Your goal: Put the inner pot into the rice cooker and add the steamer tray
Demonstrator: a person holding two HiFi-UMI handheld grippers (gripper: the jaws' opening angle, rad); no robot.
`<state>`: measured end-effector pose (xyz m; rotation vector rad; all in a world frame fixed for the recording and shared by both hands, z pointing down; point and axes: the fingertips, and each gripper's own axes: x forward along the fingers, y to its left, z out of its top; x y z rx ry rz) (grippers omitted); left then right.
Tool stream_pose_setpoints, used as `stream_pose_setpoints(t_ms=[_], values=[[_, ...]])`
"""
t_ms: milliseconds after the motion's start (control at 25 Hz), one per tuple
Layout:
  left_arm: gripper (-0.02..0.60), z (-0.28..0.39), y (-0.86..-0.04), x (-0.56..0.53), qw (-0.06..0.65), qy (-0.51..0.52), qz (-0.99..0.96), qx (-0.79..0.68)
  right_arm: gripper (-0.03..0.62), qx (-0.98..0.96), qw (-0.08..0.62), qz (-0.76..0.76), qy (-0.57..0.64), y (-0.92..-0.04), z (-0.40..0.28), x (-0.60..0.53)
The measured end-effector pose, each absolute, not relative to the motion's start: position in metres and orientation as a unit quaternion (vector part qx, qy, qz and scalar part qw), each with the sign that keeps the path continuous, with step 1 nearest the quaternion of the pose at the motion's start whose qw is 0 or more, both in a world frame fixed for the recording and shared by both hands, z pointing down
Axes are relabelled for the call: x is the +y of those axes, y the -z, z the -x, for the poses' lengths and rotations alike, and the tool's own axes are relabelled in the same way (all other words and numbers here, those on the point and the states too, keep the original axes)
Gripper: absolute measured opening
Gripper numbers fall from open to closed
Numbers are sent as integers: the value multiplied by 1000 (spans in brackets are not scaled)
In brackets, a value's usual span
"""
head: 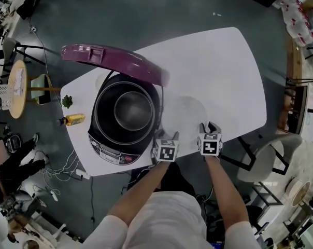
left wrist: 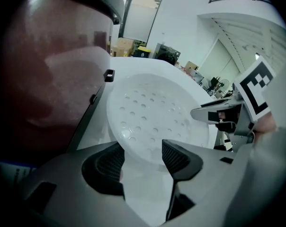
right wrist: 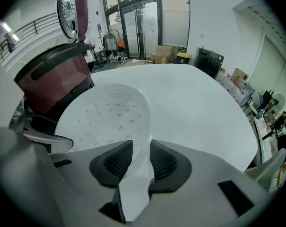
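The white perforated steamer tray (head: 185, 113) lies flat on the white table (head: 234, 71), right of the rice cooker (head: 126, 119). The cooker's purple lid (head: 112, 60) stands open and the metal inner pot (head: 131, 109) sits inside. Both grippers are at the tray's near edge. My left gripper (head: 167, 139) is open, and the tray's rim (left wrist: 143, 151) lies between its pads without touching them. My right gripper (head: 209, 131) has its jaws narrow, pinching the tray's rim (right wrist: 142, 148) at the right side. In the left gripper view the tray (left wrist: 155, 115) fills the middle, and the right gripper (left wrist: 214, 115) shows beyond it.
A yellow bottle (head: 74, 119) and a small green thing (head: 67, 101) sit at the table's left edge. Power cables (head: 68, 170) trail on the floor below the cooker. A chair (head: 273, 154) stands to the right of the table.
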<state>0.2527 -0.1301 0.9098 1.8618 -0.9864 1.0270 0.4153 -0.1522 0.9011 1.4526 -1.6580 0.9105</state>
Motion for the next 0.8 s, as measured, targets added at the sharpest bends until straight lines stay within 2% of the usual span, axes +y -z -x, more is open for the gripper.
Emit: stream_pose_setpoints(t_ms=[800], values=[[252, -295, -823, -141, 328, -375, -799, -337, 126, -624, 316, -638, -322, -798, -457, -135]])
